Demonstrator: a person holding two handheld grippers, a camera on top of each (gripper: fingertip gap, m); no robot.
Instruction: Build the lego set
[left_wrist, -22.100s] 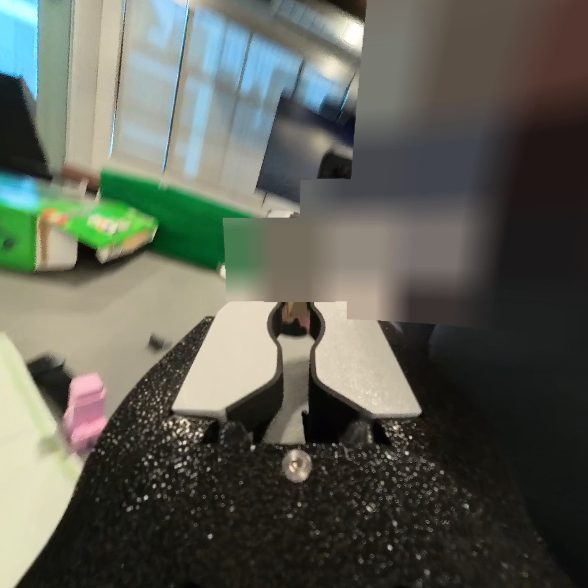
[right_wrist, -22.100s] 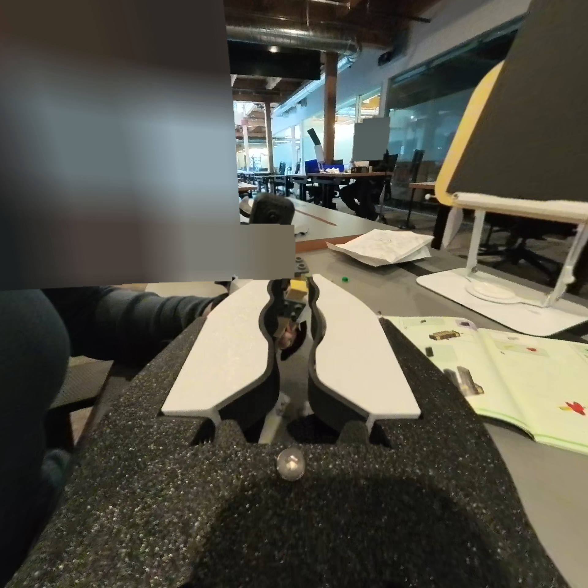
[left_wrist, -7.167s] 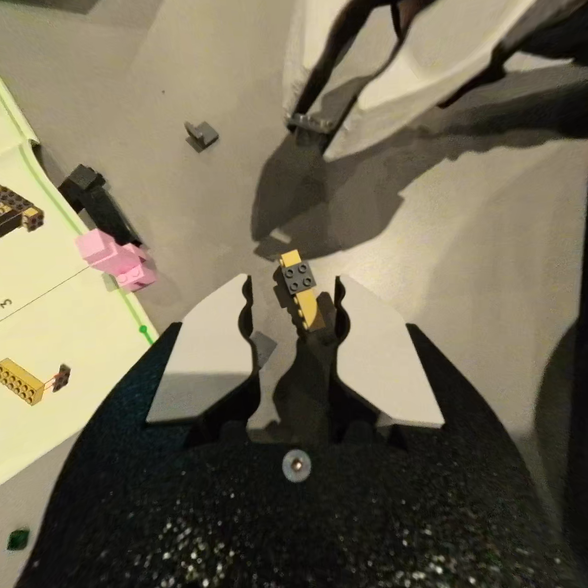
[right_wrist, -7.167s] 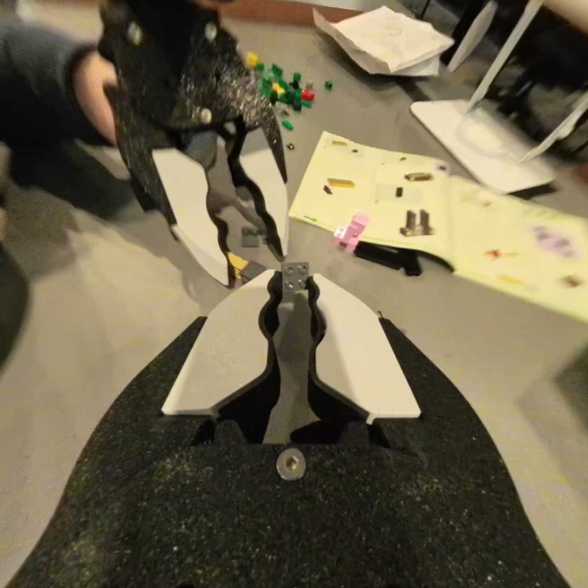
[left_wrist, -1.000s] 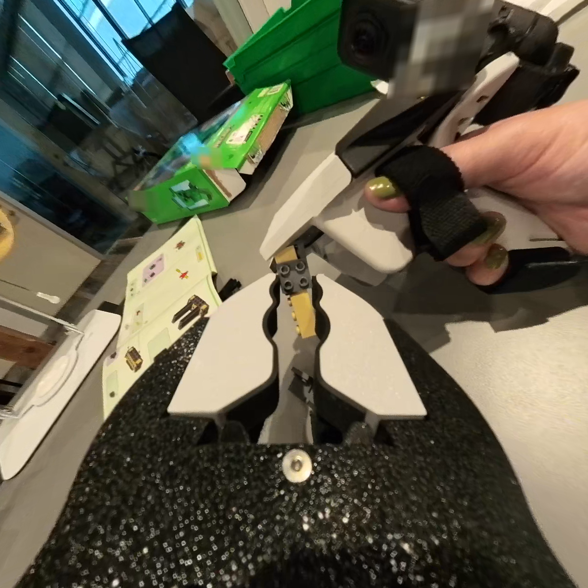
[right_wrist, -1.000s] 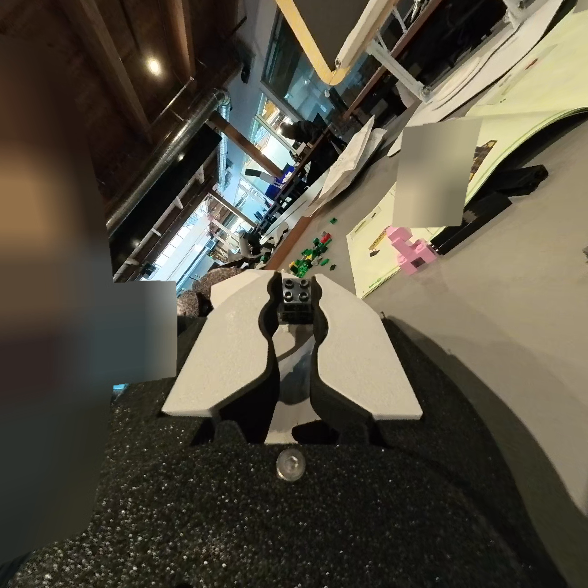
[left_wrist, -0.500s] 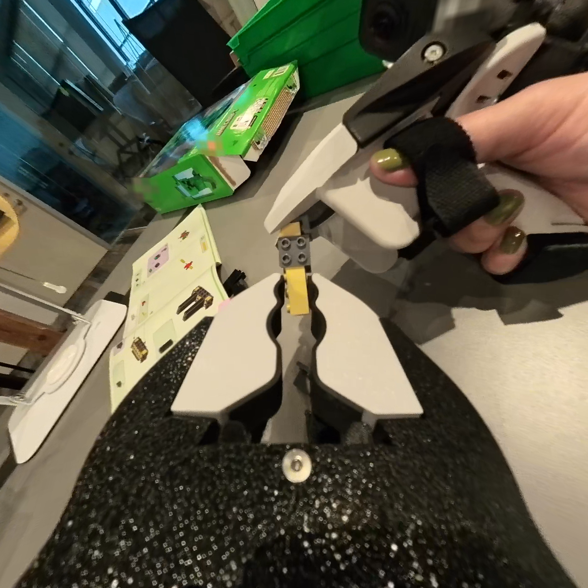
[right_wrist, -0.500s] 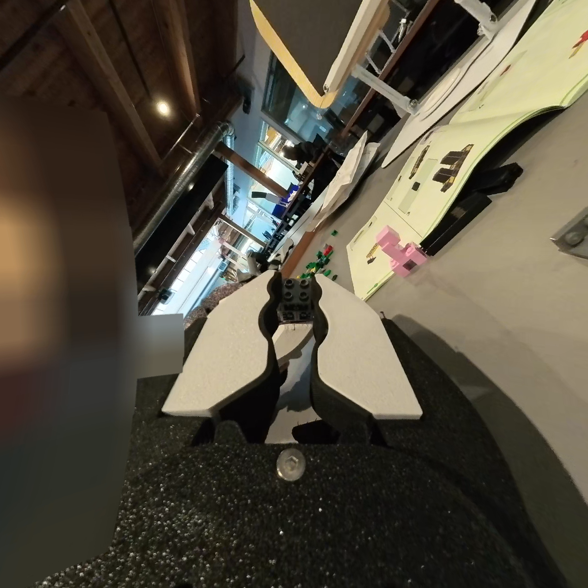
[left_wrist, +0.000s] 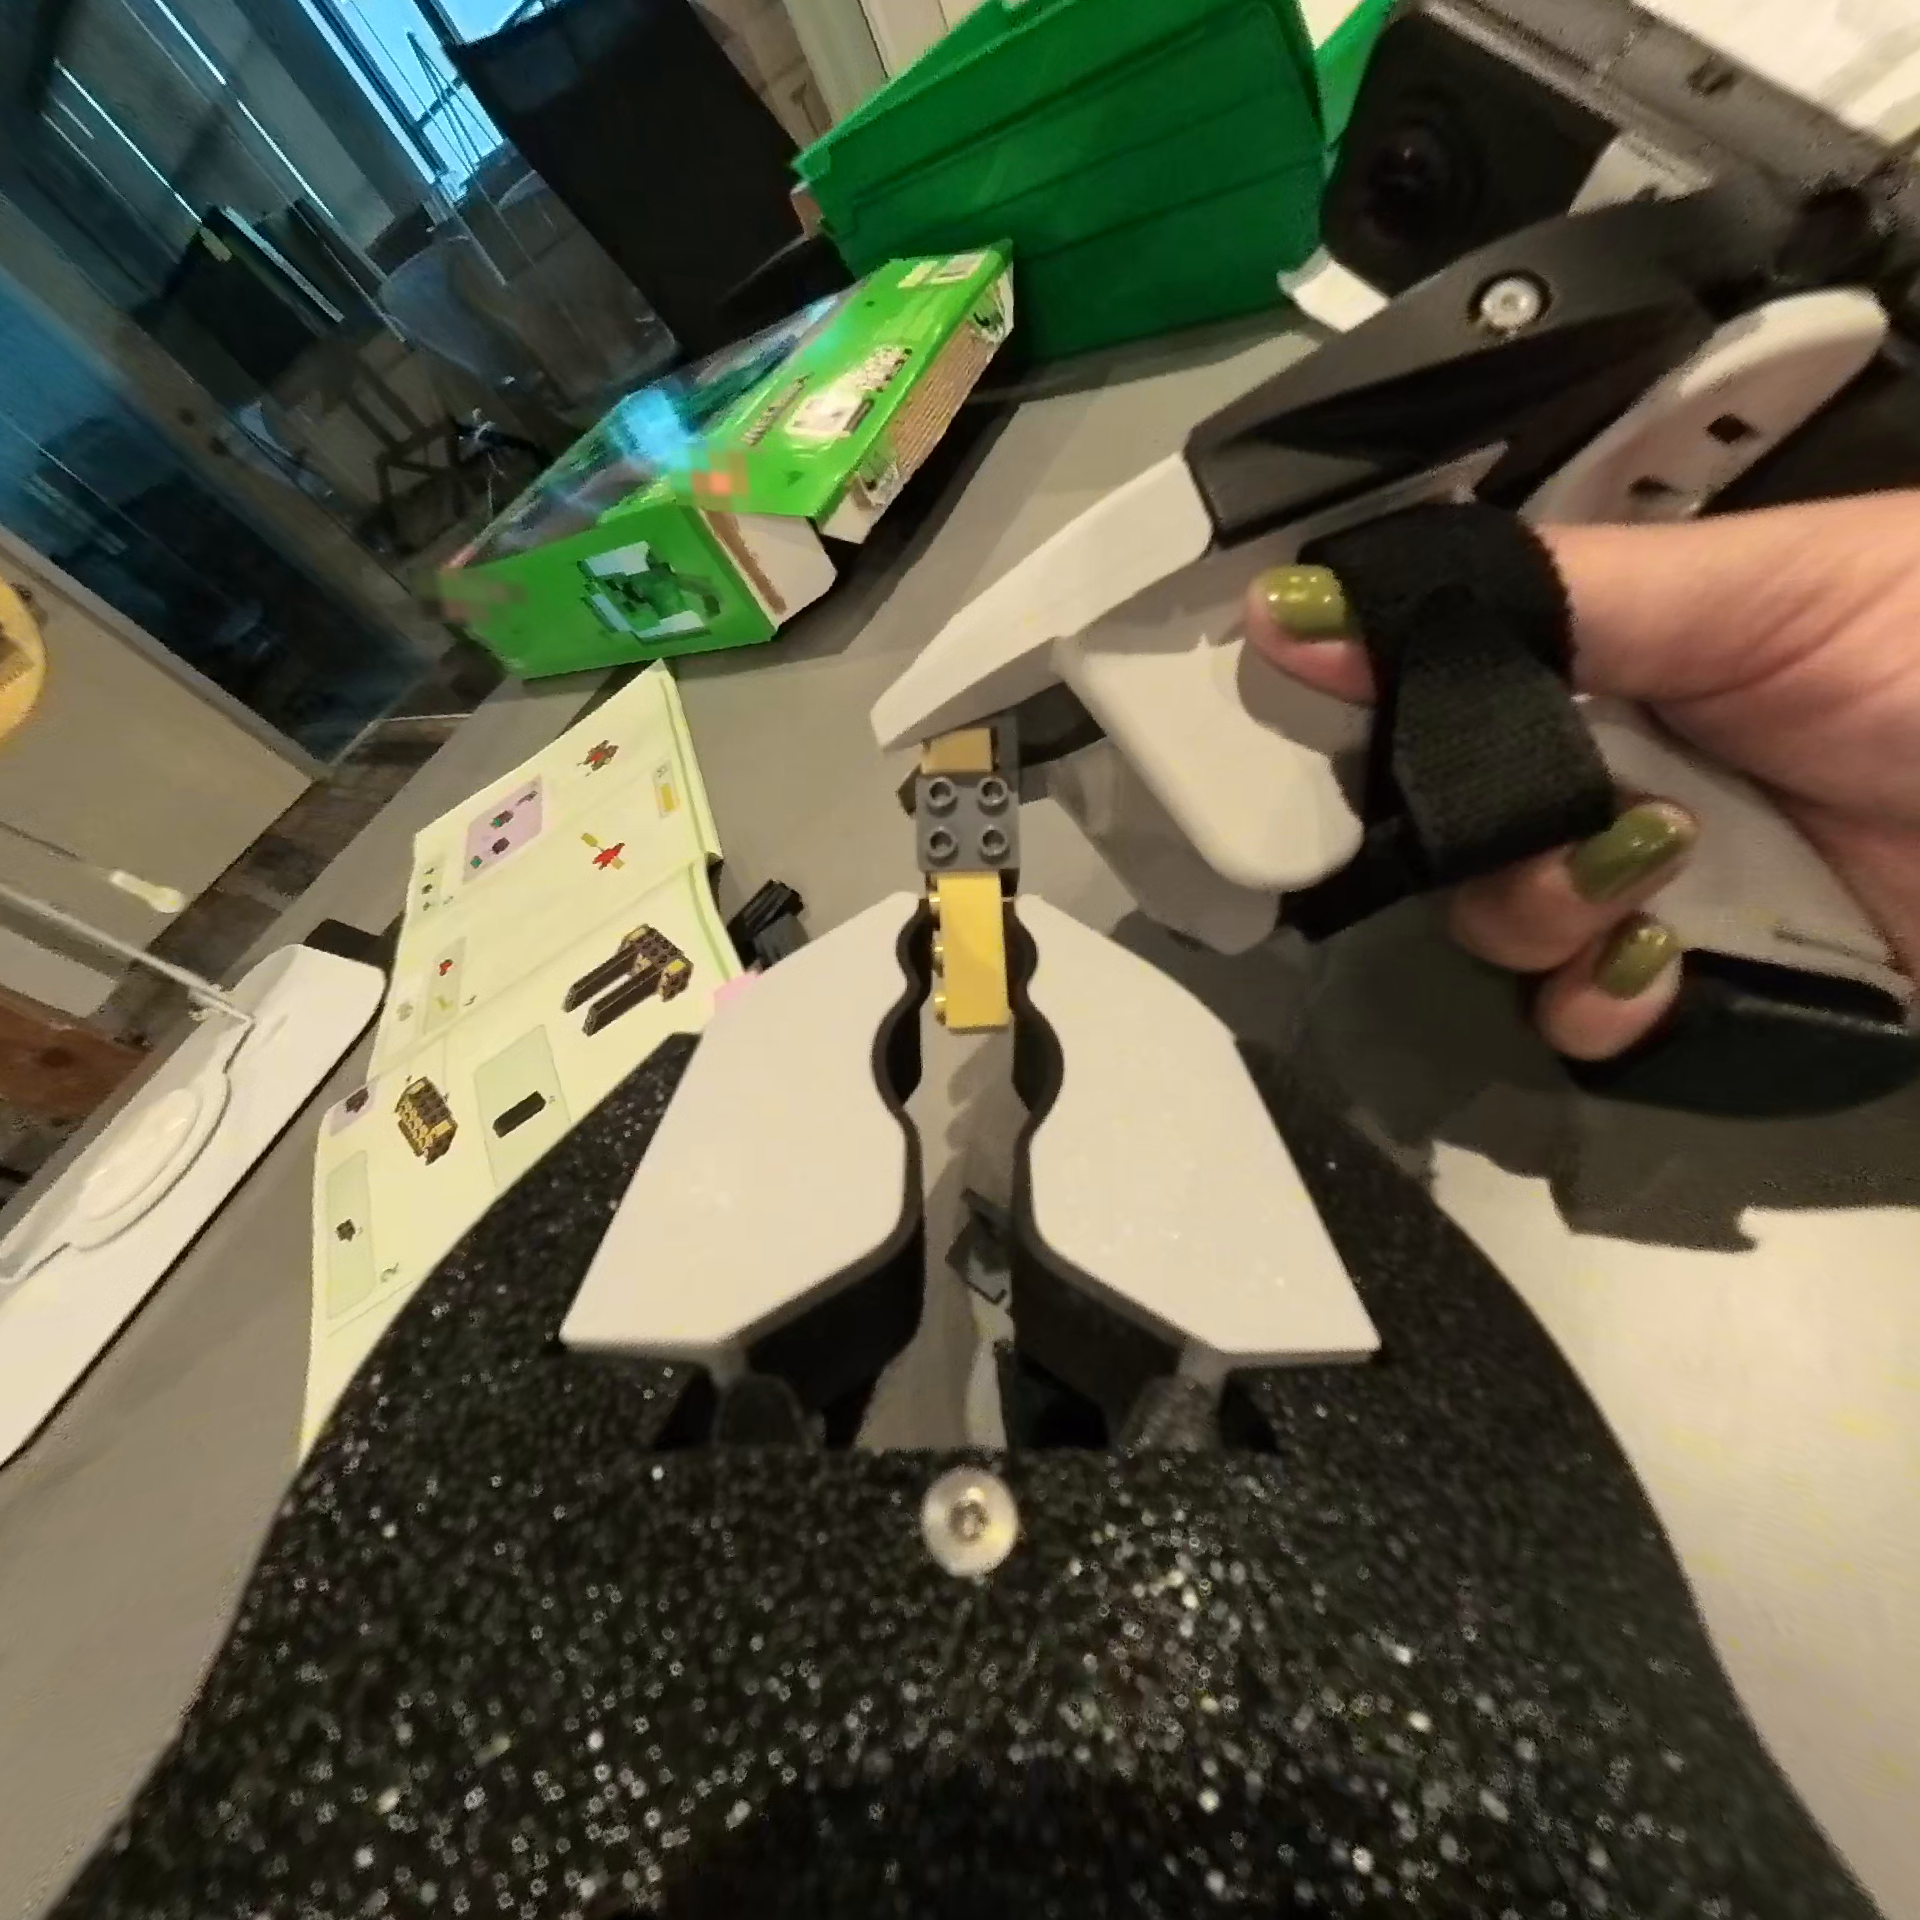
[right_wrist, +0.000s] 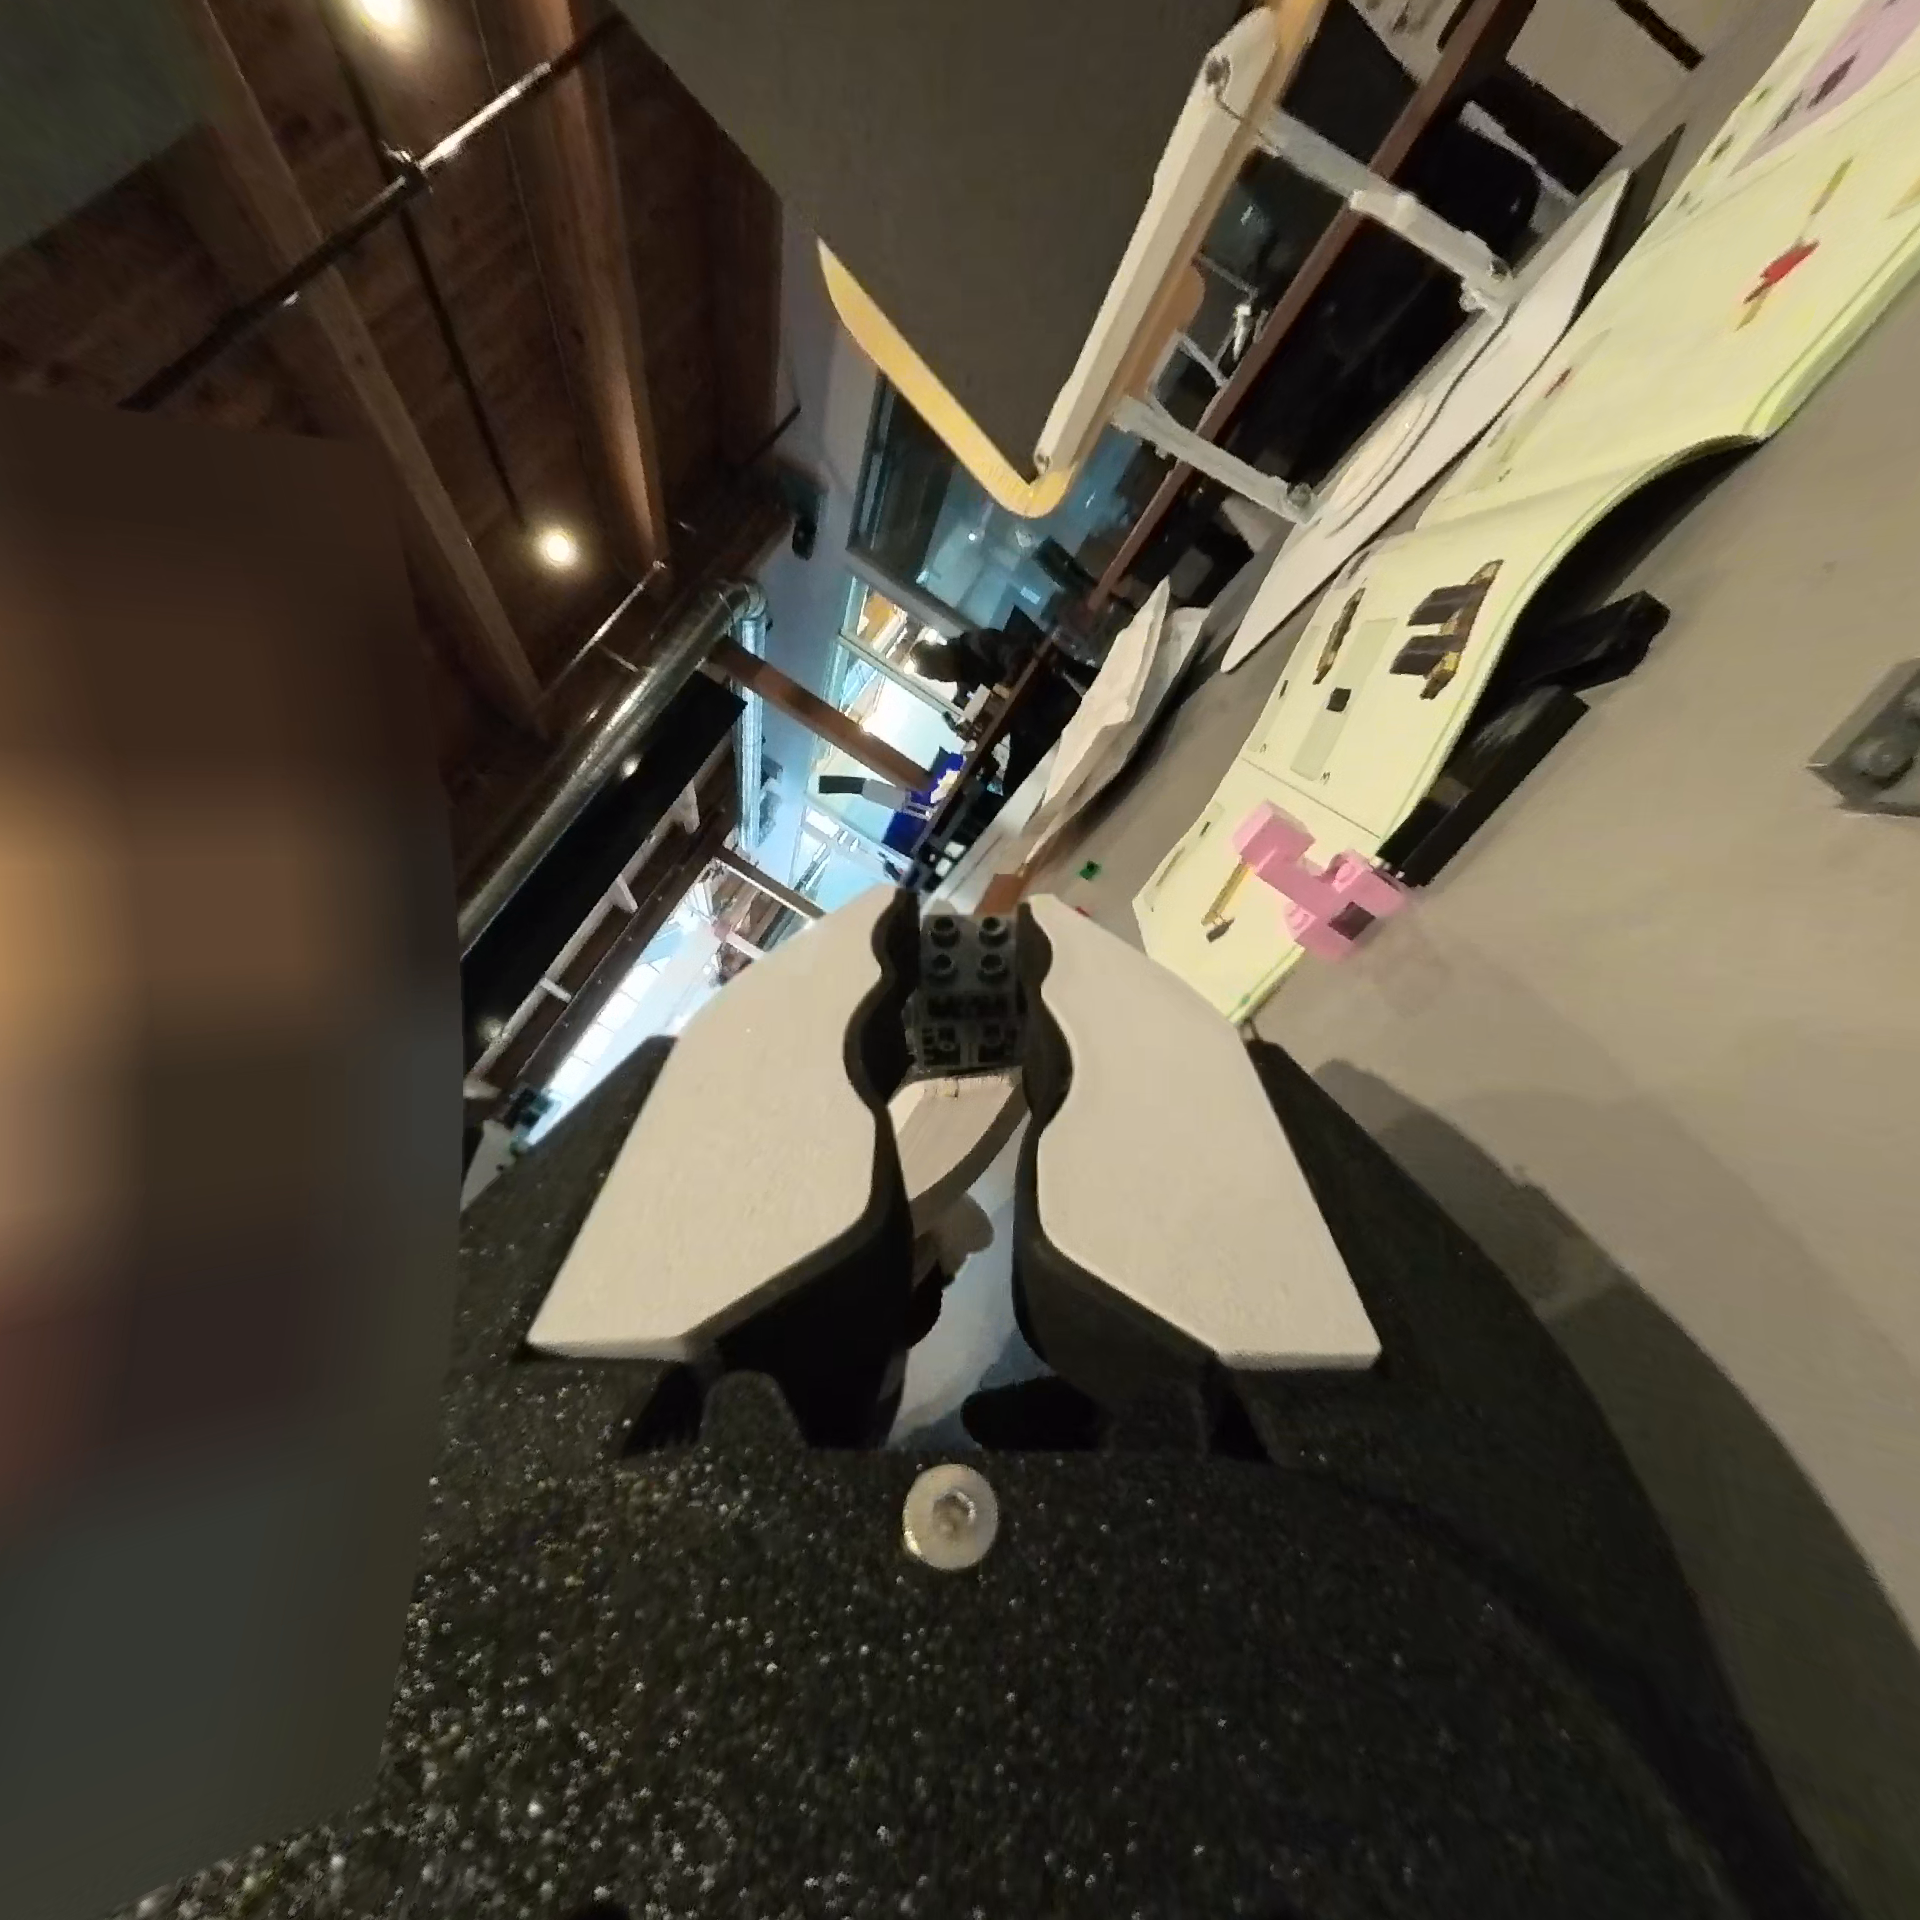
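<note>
The grey table (left_wrist: 1558, 1455) carries the set's surroundings: a green bin (left_wrist: 1091, 145) at the back, the green lego box (left_wrist: 727, 520) lying on its side in front of it, and the open instruction booklet (left_wrist: 540, 935) nearer the left gripper. In the right wrist view a finished pink lego figure (right_wrist: 1314, 883) sits at the booklet's edge, with one loose grey plate (right_wrist: 1870, 753) farther right.

Against the pictures from a second ago, the two tools have drawn slightly apart and straightened. The yellow piece sat tilted in the left gripper then — now it stands nearly in line with the fingers, and more of it shows between the tips.

The left gripper (left_wrist: 966, 935) is nearly closed, pinching the lower end of the yellow lego plate (left_wrist: 971, 961). The right gripper (left_wrist: 961, 743), held by a hand (left_wrist: 1662, 748) with a black strap over the fingers, is closed to a narrow gap on the small assembly's far end. In its own view the right gripper (right_wrist: 961, 940) clamps the dark grey 2x2 brick (right_wrist: 961, 951).

That dark grey brick (left_wrist: 966, 826) sits on top of the yellow plate, held in the air between the two tools above the table. The joint looks seated — so this sub-step is likely close to done, though whether the studs are pressed fully home cannot be told from here.
</note>
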